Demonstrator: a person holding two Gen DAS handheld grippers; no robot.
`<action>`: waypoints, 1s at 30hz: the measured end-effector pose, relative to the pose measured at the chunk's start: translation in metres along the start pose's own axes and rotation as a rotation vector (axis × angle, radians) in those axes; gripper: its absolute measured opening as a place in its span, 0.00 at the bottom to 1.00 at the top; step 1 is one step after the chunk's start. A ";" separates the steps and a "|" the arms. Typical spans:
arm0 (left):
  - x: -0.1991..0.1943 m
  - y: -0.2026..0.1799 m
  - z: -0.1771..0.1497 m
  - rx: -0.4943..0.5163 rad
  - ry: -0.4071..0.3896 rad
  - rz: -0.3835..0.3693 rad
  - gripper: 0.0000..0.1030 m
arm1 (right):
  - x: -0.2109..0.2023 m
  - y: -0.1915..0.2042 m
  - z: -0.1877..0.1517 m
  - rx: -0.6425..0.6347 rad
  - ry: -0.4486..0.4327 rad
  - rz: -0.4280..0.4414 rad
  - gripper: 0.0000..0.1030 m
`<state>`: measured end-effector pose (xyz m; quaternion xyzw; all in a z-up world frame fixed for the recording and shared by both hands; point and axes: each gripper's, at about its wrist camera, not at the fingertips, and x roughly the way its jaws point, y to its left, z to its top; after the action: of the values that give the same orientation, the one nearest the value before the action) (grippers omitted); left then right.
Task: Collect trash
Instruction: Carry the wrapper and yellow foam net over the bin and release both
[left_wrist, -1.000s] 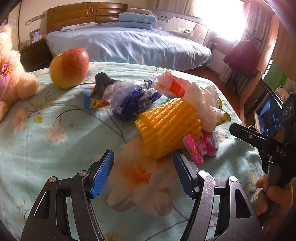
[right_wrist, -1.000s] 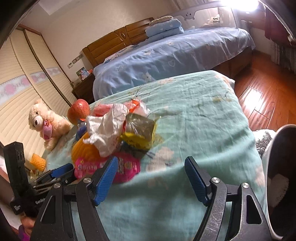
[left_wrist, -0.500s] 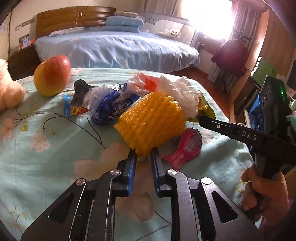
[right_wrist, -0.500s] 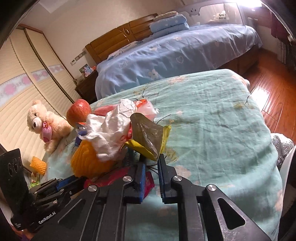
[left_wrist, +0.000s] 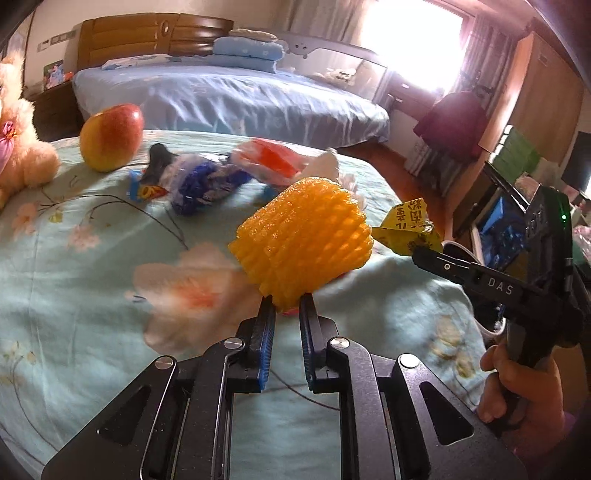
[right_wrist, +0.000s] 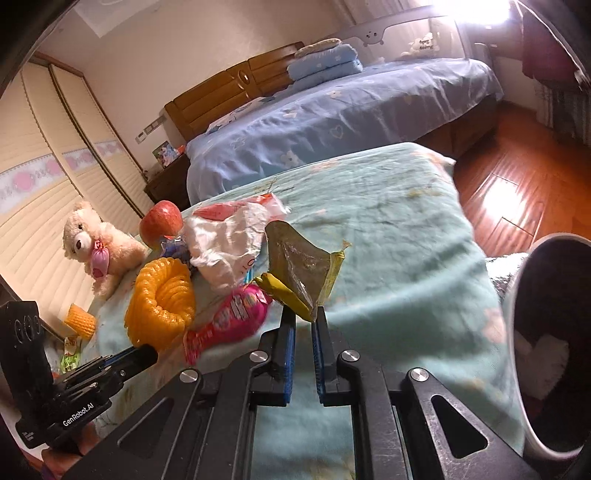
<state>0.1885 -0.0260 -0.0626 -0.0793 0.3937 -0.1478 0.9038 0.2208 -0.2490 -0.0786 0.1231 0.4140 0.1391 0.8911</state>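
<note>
On the far left of the floral-covered surface (left_wrist: 74, 280) a plush bear (left_wrist: 18, 162) and an apple (left_wrist: 110, 136) are seen; these are judged not to be trash and are best left alone. Next to the right, a blue crinkled wrapper (left_wrist: 207, 181) and a red-and-white wrapper (left_wrist: 273, 158) lie on the cloth, not yet collected, and a crumpled white plastic bag (right_wrist: 225, 240) is seen beside them in the right wrist view. Further right, the yellow foam fruit net (left_wrist: 303, 236) is pinched at its lower edge by the left tool (left_wrist: 287, 306), whose jaws are drawn nearly together on it; the net appears raised off the cloth, though contact underneath cannot be ruled out. A pink snack packet (right_wrist: 229, 317) lies on the cloth just beside the net. To its right, the yellow-green wrapper (right_wrist: 303, 273) is gripped at its bottom corner by the right tool (right_wrist: 303, 317), jaws narrow, with the wrapper held upright above the cloth. At the far right a white-rimmed bin (right_wrist: 554, 332) stands off the edge of the surface. The step in hand is judged to be the lift after a double pick. The next move calls for both pieces to be carried rightward over the bin's rim and released; the light foam net, held only by a thin edge, may slip.
</note>
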 end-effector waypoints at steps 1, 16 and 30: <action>0.000 -0.004 -0.001 0.006 0.002 -0.005 0.12 | -0.004 -0.002 -0.002 0.001 -0.002 -0.003 0.08; 0.013 -0.079 -0.012 0.112 0.041 -0.084 0.12 | -0.065 -0.050 -0.029 0.065 -0.065 -0.108 0.08; 0.037 -0.145 -0.012 0.222 0.089 -0.131 0.12 | -0.103 -0.098 -0.044 0.131 -0.106 -0.207 0.08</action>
<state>0.1735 -0.1753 -0.0585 0.0023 0.4085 -0.2526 0.8771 0.1380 -0.3716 -0.0666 0.1448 0.3850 0.0124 0.9114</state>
